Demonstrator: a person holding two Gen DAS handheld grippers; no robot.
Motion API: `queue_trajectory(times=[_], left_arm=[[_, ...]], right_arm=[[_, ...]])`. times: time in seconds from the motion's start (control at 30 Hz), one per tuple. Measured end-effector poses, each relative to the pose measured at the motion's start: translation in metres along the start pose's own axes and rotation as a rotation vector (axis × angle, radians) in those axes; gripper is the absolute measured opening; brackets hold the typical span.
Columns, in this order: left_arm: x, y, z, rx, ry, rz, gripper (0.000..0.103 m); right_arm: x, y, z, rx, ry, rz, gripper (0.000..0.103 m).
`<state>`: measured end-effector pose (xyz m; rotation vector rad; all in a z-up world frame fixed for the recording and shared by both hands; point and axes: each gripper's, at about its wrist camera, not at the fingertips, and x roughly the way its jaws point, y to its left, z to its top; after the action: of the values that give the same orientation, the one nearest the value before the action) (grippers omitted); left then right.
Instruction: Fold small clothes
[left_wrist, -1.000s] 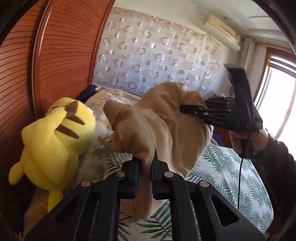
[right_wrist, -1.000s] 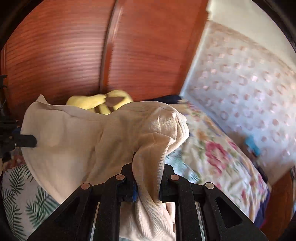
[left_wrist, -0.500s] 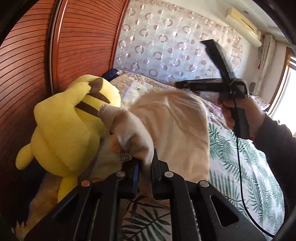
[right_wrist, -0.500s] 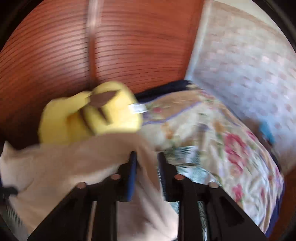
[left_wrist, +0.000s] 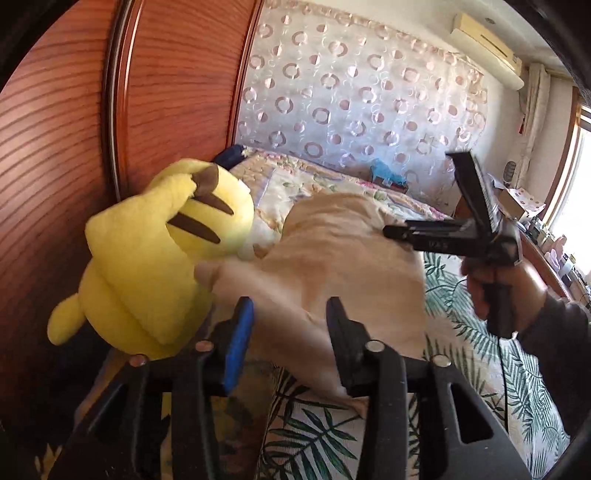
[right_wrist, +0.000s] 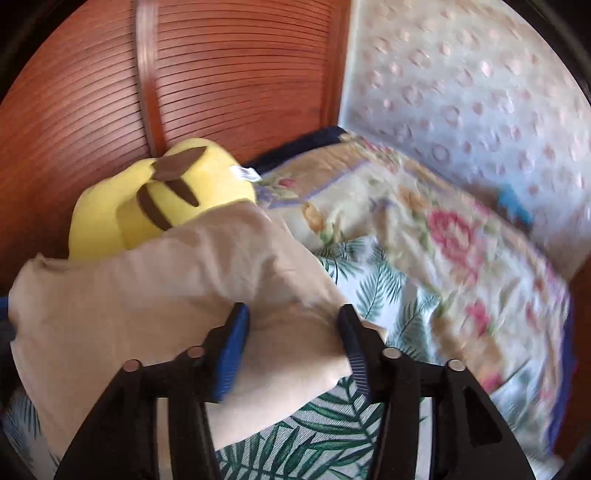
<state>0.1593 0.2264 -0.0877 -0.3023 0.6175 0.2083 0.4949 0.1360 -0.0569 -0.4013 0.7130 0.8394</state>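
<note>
A beige garment (left_wrist: 351, 258) lies folded in a soft heap on the leaf-print bed sheet (left_wrist: 461, 350), its far edge against a yellow plush toy (left_wrist: 155, 258). My left gripper (left_wrist: 290, 317) is opening. The cloth's near edge lies loose between its fingers, and the pads do not press it. In the right wrist view my right gripper (right_wrist: 293, 317) is also opening, with the garment (right_wrist: 147, 295) slack between its blue pads (right_wrist: 231, 343). The left wrist view shows the hand (left_wrist: 506, 288) that holds the right gripper, at the garment's right side.
The plush toy (right_wrist: 184, 192) leans against a red-brown slatted wardrobe (left_wrist: 74, 129) on the left. A floral quilt (right_wrist: 443, 240) covers the far part of the bed below a ring-patterned wall hanging (left_wrist: 351, 92). A window (left_wrist: 580, 177) is at the far right.
Both grippers were shut on the lifted garment and now stand open. The garment has dropped onto the bed by the plush toy. Both hands have come down, the right one further.
</note>
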Motion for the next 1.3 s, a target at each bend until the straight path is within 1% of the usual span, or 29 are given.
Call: queue_trajectory(times=[0.03,0.1,0.13,0.17,0.23,0.3,0.37,0.4,0.5,0.6,0.7,0.73,0.83,0.9,1.0,1.1,1.17,1.3], left_arm=[[-0.004,-0.002,0.001,0.013,-0.005,0.001,0.044],[-0.013,-0.009,0.002,0.046,-0.016,0.003,0.049],[-0.019,-0.015,0.002,0.071,-0.021,-0.001,0.055],[-0.022,-0.02,0.002,0.087,-0.025,-0.003,0.058],[-0.031,-0.03,0.002,0.115,-0.042,-0.009,0.075],[-0.041,-0.042,0.001,0.135,-0.056,-0.038,0.08],[-0.05,-0.054,0.001,0.152,-0.056,-0.085,0.081],[-0.055,-0.062,0.001,0.166,-0.064,-0.095,0.082],[-0.071,-0.084,-0.002,0.219,-0.087,-0.113,0.082],[-0.09,-0.103,-0.004,0.256,-0.129,-0.117,0.082],[-0.102,-0.115,-0.006,0.266,-0.146,-0.129,0.082],[-0.106,-0.119,-0.008,0.27,-0.151,-0.136,0.082],[-0.113,-0.133,-0.012,0.287,-0.145,-0.138,0.082],[-0.117,-0.143,-0.016,0.301,-0.133,-0.156,0.082],[-0.127,-0.156,-0.021,0.31,-0.14,-0.186,0.082],[-0.136,-0.168,-0.024,0.307,-0.141,-0.19,0.082],[-0.14,-0.174,-0.025,0.307,-0.134,-0.191,0.082],[-0.155,-0.186,-0.026,0.31,-0.16,-0.194,0.082]], right_arm=[[0.0,-0.003,0.0,0.014,-0.02,0.008,0.059],[-0.005,-0.008,-0.002,0.019,-0.043,-0.001,0.059],[-0.009,-0.009,-0.003,0.022,-0.047,-0.001,0.059],[-0.016,-0.01,-0.005,0.021,-0.051,-0.004,0.059],[-0.033,-0.007,-0.015,0.019,-0.065,-0.021,0.059],[-0.06,0.003,-0.03,0.03,-0.087,-0.03,0.059],[-0.098,0.016,-0.058,0.051,-0.111,-0.042,0.059],[-0.112,0.017,-0.066,0.066,-0.126,-0.052,0.059],[-0.149,0.028,-0.091,0.105,-0.159,-0.069,0.06],[-0.181,0.035,-0.112,0.137,-0.182,-0.082,0.06],[-0.217,0.039,-0.133,0.175,-0.209,-0.106,0.064],[-0.233,0.043,-0.142,0.188,-0.22,-0.114,0.067],[-0.272,0.052,-0.166,0.201,-0.261,-0.134,0.071],[-0.298,0.059,-0.185,0.223,-0.29,-0.162,0.075],[-0.333,0.07,-0.213,0.271,-0.323,-0.215,0.076],[-0.361,0.085,-0.237,0.291,-0.347,-0.286,0.077],[-0.379,0.094,-0.249,0.328,-0.362,-0.32,0.077],[-0.417,0.116,-0.271,0.355,-0.398,-0.406,0.077]])
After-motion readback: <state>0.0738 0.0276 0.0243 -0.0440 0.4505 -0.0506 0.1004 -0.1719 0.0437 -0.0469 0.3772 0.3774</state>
